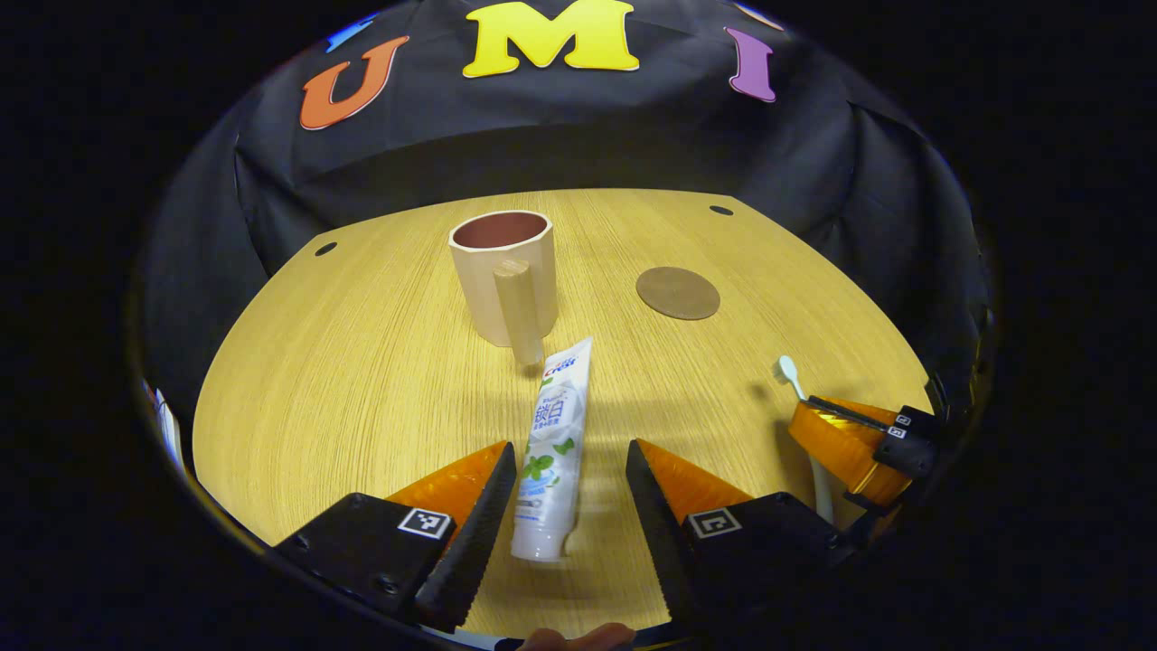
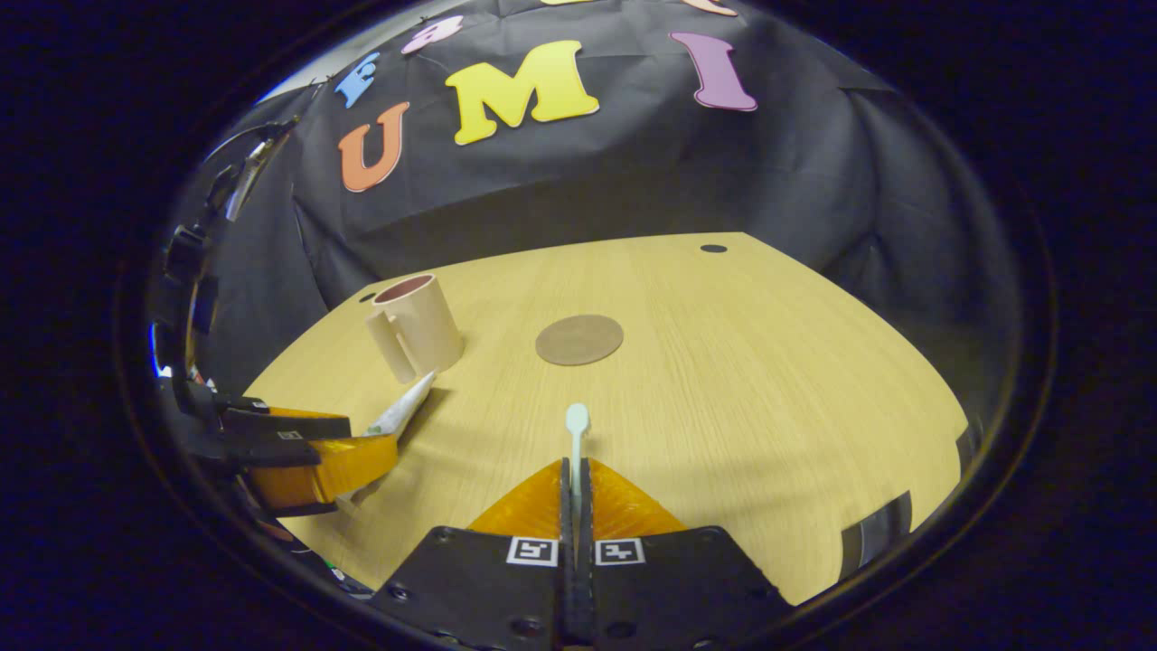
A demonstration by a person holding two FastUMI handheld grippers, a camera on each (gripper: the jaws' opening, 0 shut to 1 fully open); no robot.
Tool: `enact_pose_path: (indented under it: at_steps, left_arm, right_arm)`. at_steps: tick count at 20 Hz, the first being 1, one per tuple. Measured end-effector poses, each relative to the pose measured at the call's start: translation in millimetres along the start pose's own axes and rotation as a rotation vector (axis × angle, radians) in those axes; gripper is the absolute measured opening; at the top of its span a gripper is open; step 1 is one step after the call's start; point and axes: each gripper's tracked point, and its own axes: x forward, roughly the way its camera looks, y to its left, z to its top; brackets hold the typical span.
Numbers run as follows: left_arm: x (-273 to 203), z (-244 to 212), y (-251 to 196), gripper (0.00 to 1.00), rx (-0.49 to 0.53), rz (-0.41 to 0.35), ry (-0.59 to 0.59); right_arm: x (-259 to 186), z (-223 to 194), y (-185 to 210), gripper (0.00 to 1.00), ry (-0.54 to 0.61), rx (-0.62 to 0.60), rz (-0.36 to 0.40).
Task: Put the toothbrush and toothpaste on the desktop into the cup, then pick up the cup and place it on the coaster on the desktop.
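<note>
Wooden desktop [image 1: 362,362] carries everything. Cup [image 1: 503,271] stands upright toward the far side, handle facing near, w/ nothing visible inside. Left gripper [image 1: 569,488] is spread wide, fingers either side of the toothpaste [image 1: 553,443], not touching it; tube lies flat, far end just near the cup's handle. Right gripper [image 2: 576,493] is clenched on the toothbrush [image 2: 576,434], head sticking out toward the far side. Round brown coaster [image 2: 578,339] lies flat, right of the cup, apart from it.
</note>
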Motion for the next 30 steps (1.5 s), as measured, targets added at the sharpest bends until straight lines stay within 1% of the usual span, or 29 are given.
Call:
enact_pose_path:
  at_steps: [4,5,6,7,8,9,10,11,12,13,14,15,16,18,20,22,24,27,30]
  left_arm:
    - [20.9,-11.9,-7.6,0.8,-0.005,-0.024,0.077]
    - [21.5,-5.8,-8.7,0.8,0.01,-0.022,0.057]
    - [21.2,-7.7,-9.6,0.8,0.023,-0.023,0.069]
    - [20.9,-6.5,-9.1,0.88,0.028,-0.018,0.061]
    - [21.7,-6.7,-9.6,0.88,0.046,-0.014,0.068]
    - [21.3,-6.4,-9.6,0.8,0.06,-0.008,0.071]
    - [21.7,-5.7,-9.3,0.81,0.071,-0.003,0.071]
    - [21.3,-7.0,-10.4,0.88,0.08,-0.004,0.078]
    - [19.0,-8.0,-11.7,0.76,0.09,-0.003,0.087]
    - [17.8,-9.0,-11.6,0.72,0.101,0.003,0.094]
    - [20.3,-10.4,-11.4,0.49,0.106,0.01,0.097]
    - [20.3,-10.5,-10.2,0.48,0.124,0.019,0.097]
    - [17.8,-10.1,-10.1,0.45,0.131,0.027,0.09]
    - [12.8,-11.4,-12.5,0.41,0.122,0.029,0.078]
    - [2.0,-2.2,-15.4,0.38,0.099,0.022,0.032]
    - [-15.3,15.8,-6.7,0.38,0.084,0.056,-0.049]
    - [-37.8,38.0,-3.4,0.38,0.055,0.068,-0.139]
    - [-68.8,92.0,5.3,0.38,-0.019,0.07,-0.317]
    - [-81.7,151.2,31.7,0.38,-0.074,0.117,-0.468]
  right_arm:
    - [-2.8,3.3,-9.4,0.0,-0.007,0.017,0.0]
    - [-3.6,4.2,-12.1,0.0,-0.009,0.021,-0.002]
    - [-3.9,5.1,-14.3,0.0,-0.009,0.024,-0.003]
    - [-3.5,4.3,-14.7,0.0,-0.007,0.028,0.0]
    - [-3.0,4.0,-14.6,0.0,-0.005,0.028,0.004]
    - [-2.9,3.5,-13.8,0.0,-0.004,0.028,0.008]
    - [-3.0,2.7,-13.1,0.0,-0.002,0.027,0.012]
    - [-3.5,2.2,-13.0,0.0,-0.002,0.028,0.017]
    - [-4.4,1.8,-13.5,0.0,-0.001,0.029,0.019]
    - [-5.2,1.6,-14.1,0.0,-0.001,0.03,0.021]
    - [-6.1,2.1,-16.1,0.0,-0.003,0.032,0.02]
    - [-7.5,3.2,-18.6,0.0,-0.008,0.037,0.019]
    - [-8.6,5.0,-21.1,0.0,-0.013,0.043,0.018]
    - [-11.4,6.8,-25.7,0.0,-0.023,0.053,0.015]
    - [-13.8,8.1,-29.1,0.0,-0.027,0.06,0.014]
    - [-15.9,9.6,-29.4,0.0,-0.033,0.064,0.018]
    - [-19.2,12.2,-27.4,0.0,-0.044,0.06,0.024]
    - [-26.2,16.9,-18.9,0.0,-0.064,0.05,0.047]
    - [-34.1,18.5,-14.5,0.0,-0.073,0.029,0.062]
